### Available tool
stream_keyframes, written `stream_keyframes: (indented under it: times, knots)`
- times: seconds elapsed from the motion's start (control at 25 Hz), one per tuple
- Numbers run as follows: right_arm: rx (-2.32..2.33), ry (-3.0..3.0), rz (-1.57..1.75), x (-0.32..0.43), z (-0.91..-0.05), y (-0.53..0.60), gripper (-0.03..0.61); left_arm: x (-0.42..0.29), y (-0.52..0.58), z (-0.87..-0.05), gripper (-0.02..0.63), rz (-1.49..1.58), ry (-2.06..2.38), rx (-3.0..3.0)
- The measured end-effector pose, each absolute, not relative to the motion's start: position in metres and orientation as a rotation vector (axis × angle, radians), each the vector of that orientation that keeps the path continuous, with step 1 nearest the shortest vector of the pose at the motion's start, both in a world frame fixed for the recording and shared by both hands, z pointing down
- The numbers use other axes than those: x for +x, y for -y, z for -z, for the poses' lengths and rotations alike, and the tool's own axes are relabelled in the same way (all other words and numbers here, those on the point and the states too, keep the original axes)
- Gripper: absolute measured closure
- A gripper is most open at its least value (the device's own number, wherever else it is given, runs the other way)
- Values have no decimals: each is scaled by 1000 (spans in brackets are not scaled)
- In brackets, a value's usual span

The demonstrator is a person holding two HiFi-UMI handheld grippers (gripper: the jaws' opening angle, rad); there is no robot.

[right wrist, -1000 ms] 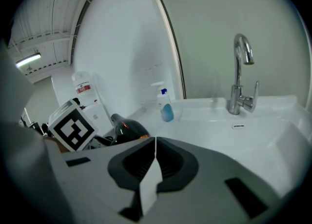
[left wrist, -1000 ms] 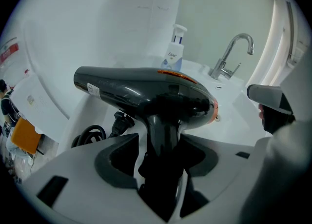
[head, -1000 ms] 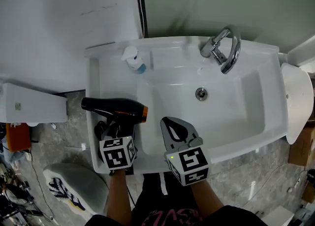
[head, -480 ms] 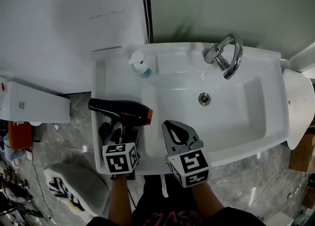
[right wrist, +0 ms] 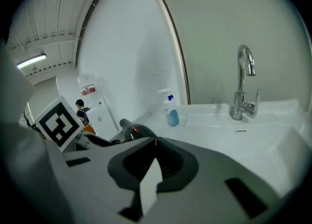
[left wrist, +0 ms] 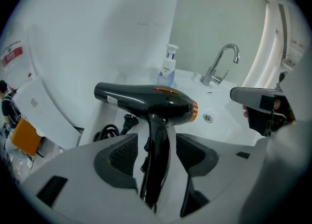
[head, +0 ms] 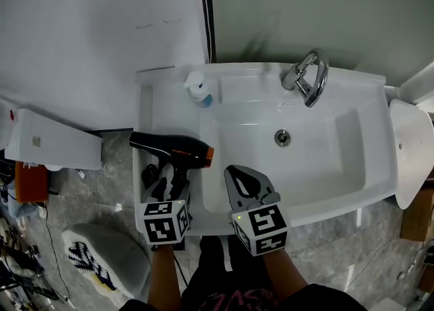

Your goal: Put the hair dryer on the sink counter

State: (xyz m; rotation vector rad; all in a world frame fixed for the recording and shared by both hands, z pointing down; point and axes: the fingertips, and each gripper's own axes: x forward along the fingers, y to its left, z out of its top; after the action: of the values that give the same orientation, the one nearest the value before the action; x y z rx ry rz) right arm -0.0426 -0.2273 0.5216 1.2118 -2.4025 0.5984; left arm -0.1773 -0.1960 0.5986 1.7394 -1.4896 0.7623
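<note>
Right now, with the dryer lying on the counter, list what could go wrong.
1. The hair dryer lies with its orange-ringed end at the basin edge; a nudge from the left tool might tip it in.
2. Its handle sits between that tool's open jaws, beside the coiled cord; pulling back could snag either.

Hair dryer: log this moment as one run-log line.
hair dryer: on sink counter, left of basin | left claw: open, astride handle, gaps both sides | right claw: shut, empty
</note>
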Motion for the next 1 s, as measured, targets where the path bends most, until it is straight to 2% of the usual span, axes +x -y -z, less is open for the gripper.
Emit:
stream_keyframes:
  times: [0.32,0.48,0.56,0.64,1.0]
  knots:
    - [1236,2464,-523,-42,-479,213,557,-187,182,-545,379,-677,1589,1785]
    - [1259,2502,-458,-43,-445,209,557,-198,180,-504,451,-596,1677,1814]
    - [1271,2522,-422,-43,-426,205,557,-205,177,-481,518,-556,1738,1827]
    - [1274,2542,-386,-44,-408,199,557,-210,173,-460,553,-517,1787,1840]
    - [1290,2624,-209,-43,-338,173,557,-204,153,-378,603,-364,1907,1959]
